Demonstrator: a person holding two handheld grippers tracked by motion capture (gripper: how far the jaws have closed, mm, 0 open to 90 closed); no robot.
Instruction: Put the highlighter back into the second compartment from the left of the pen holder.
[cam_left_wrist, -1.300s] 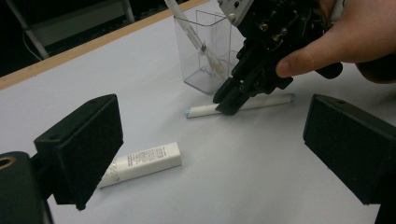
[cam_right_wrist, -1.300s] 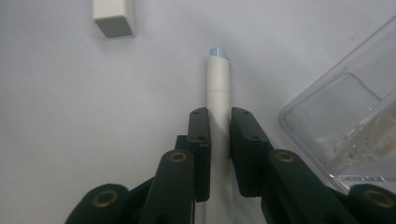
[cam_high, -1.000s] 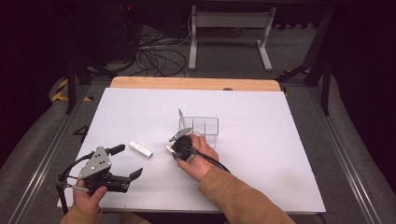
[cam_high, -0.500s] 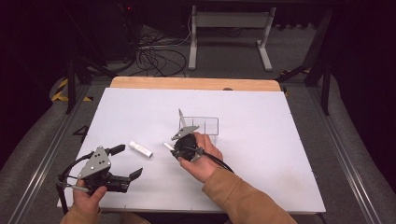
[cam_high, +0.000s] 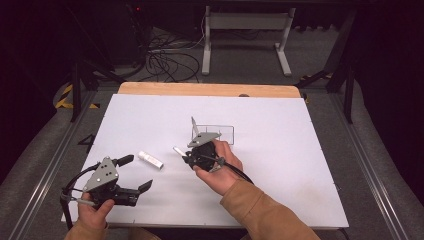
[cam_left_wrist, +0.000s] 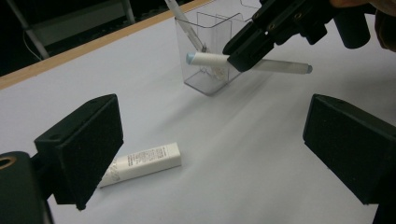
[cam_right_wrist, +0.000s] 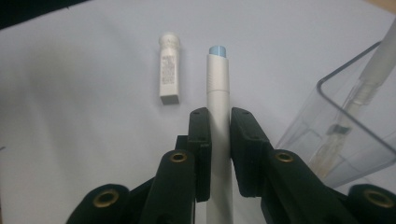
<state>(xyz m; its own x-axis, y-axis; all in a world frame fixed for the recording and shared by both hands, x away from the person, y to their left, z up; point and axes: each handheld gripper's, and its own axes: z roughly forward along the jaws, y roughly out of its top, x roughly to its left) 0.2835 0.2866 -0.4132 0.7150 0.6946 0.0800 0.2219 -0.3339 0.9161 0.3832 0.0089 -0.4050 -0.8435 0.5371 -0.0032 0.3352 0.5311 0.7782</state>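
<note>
My right gripper (cam_high: 188, 156) (cam_right_wrist: 219, 122) is shut on a white pen with a pale blue tip (cam_right_wrist: 218, 74) (cam_left_wrist: 208, 59) (cam_high: 178, 150), held level above the table just left of a clear plastic holder (cam_high: 220, 133) (cam_left_wrist: 210, 79) (cam_right_wrist: 345, 140). Another pen (cam_high: 194, 126) (cam_left_wrist: 184, 23) (cam_right_wrist: 369, 84) stands tilted inside that holder. A short white tube (cam_high: 151, 159) (cam_left_wrist: 142, 163) (cam_right_wrist: 168, 70) lies flat on the white table. My left gripper (cam_high: 134, 173) (cam_left_wrist: 210, 154) hovers open near the table's front left, its jaws wide apart with nothing between them.
The white table top (cam_high: 300, 150) has a wooden strip (cam_high: 210, 89) along its far edge. Cables (cam_high: 165, 60) and a metal stand (cam_high: 245, 30) lie on the floor beyond it. The right half of the table is bare.
My right gripper has risen with the pen and shifted slightly toward the clear holder. The left gripper and the white tube have stayed put.
</note>
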